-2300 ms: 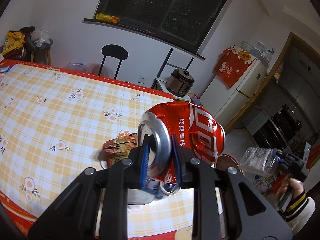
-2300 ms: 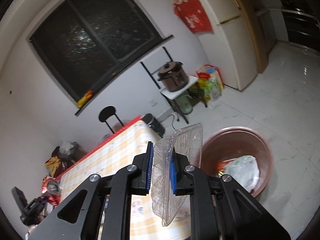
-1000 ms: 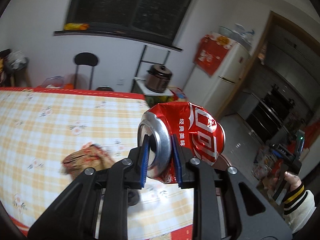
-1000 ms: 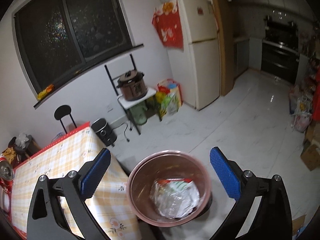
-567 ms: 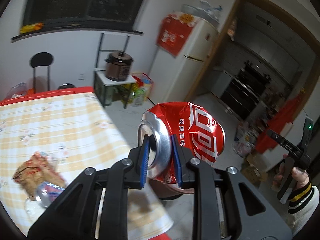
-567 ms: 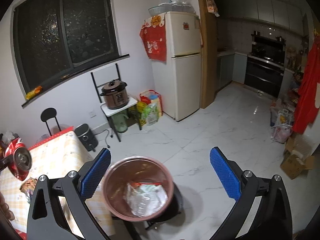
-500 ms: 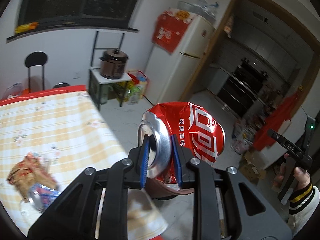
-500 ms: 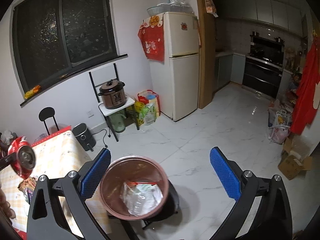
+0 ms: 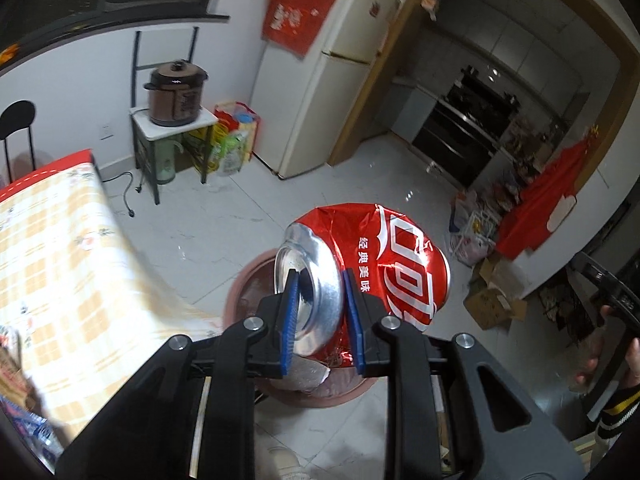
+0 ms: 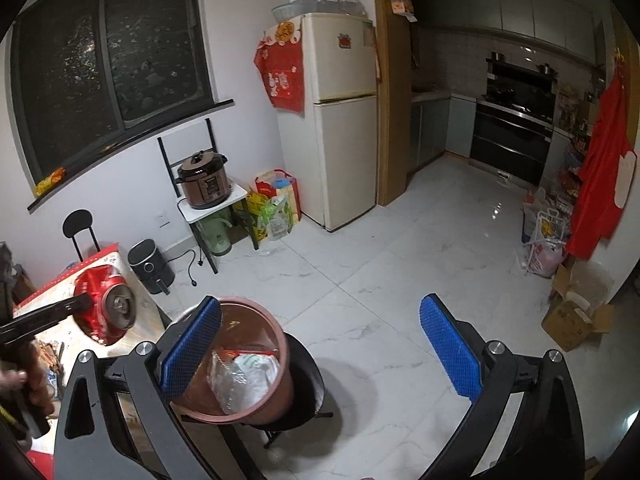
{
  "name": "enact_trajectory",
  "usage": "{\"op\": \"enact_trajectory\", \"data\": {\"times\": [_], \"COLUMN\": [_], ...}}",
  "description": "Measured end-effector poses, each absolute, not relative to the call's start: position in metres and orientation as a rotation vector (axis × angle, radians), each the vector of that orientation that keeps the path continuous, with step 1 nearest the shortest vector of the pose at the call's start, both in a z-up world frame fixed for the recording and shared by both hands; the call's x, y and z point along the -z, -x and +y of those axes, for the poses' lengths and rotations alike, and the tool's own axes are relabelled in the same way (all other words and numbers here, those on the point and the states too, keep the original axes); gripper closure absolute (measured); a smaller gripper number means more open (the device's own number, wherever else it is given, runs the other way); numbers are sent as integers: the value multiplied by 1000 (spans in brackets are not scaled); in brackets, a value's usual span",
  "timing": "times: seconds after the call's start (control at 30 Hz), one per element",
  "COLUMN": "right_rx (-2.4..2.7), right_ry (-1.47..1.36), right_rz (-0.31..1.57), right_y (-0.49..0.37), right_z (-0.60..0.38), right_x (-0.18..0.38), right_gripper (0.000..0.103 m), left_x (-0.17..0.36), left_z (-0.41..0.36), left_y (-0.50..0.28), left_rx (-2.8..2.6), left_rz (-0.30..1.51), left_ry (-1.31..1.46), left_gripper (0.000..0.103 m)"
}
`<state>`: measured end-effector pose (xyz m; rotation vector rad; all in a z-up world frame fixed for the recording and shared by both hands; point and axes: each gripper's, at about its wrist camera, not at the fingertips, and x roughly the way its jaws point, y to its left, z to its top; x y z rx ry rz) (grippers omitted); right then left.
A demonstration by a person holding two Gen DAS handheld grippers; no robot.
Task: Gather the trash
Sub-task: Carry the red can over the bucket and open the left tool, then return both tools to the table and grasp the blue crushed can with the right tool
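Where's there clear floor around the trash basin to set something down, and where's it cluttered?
The white tiled floor between the brown basin and the fridge is bare, through to the oven. Crowded: bags beside the cooker stand, and boxes along the right wall.

A cream refrigerator (image 10: 344, 120) stands on the white marble floor (image 10: 400, 280) beside a dark window (image 10: 108, 60). A pressure cooker (image 10: 204, 180) sits left of the refrigerator.
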<state>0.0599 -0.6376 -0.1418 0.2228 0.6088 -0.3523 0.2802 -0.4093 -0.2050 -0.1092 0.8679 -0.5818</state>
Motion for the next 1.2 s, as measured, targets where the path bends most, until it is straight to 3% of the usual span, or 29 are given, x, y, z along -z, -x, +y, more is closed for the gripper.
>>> {"op": "enact_trajectory", "data": {"times": [0.07, 0.1, 0.13, 0.27, 0.33, 0.67, 1.2], "right_rx": [367, 371, 373, 366, 354, 223, -111], "right_ry": [-237, -243, -248, -252, -252, -228, -149], "right_rz": [613, 614, 616, 615, 613, 595, 634], "right_y": [-56, -55, -55, -56, -57, -89, -138], "right_z": [-645, -647, -648, -645, -640, -578, -364], "right_x": [146, 147, 149, 151, 149, 135, 124], "right_gripper": [5, 5, 5, 5, 5, 5, 5], "left_x": [211, 214, 215, 204, 192, 143, 120], "left_z": [-423, -429, -433, -438, -426, -307, -13], "left_y": [-289, -293, -296, -300, -295, -247, -112], "left_rx": [604, 623, 633, 628, 624, 451, -42], "left_rz": [879, 878, 865, 823, 784, 663, 595], "left_ry": [94, 95, 103, 92, 106, 116, 279], "left_gripper": [64, 40, 31, 29, 20, 19, 19]}}
